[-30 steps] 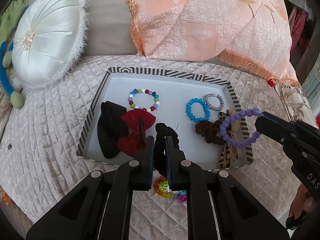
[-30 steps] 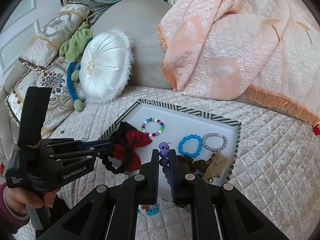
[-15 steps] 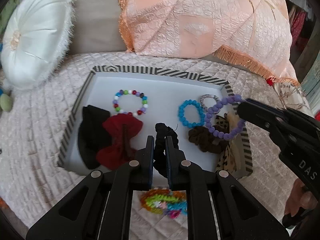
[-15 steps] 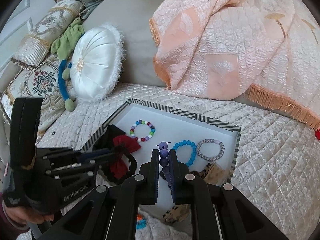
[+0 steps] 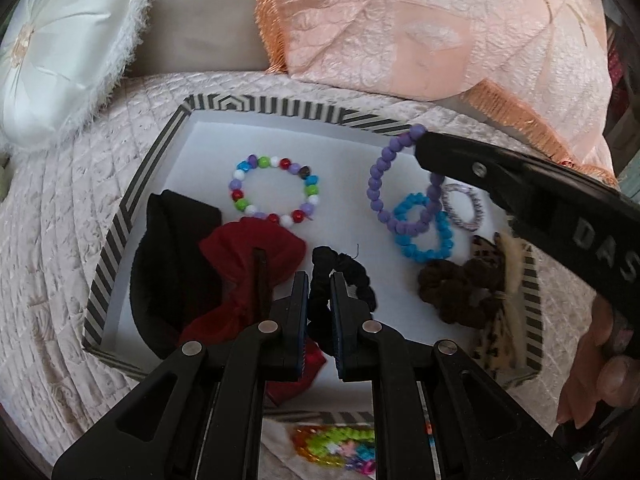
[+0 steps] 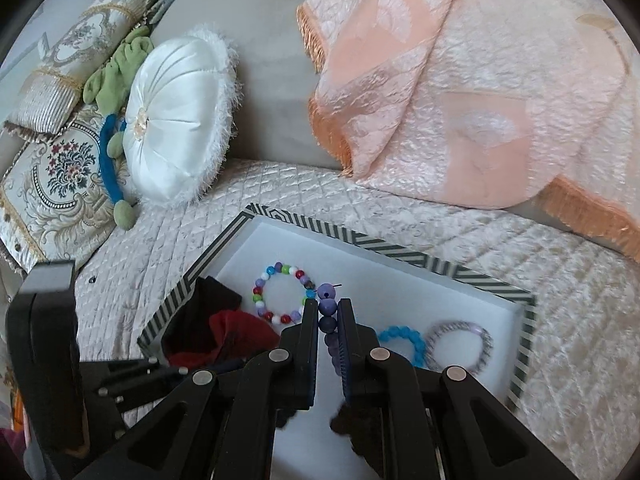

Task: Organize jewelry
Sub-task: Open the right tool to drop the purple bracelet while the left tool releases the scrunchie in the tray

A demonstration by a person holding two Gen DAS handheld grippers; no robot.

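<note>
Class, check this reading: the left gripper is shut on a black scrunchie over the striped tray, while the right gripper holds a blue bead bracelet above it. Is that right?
One detail is wrong: the bracelet in the right gripper is the purple bead bracelet, as the left wrist view shows. The blue bead bracelet lies in the striped tray. The left gripper is indeed shut on the black scrunchie.

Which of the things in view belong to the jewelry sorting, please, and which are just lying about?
Job: striped tray, purple bead bracelet in right gripper, black scrunchie in left gripper, blue bracelet, multicolored bracelet.
Lying about: white round cushion, peach throw.
</note>
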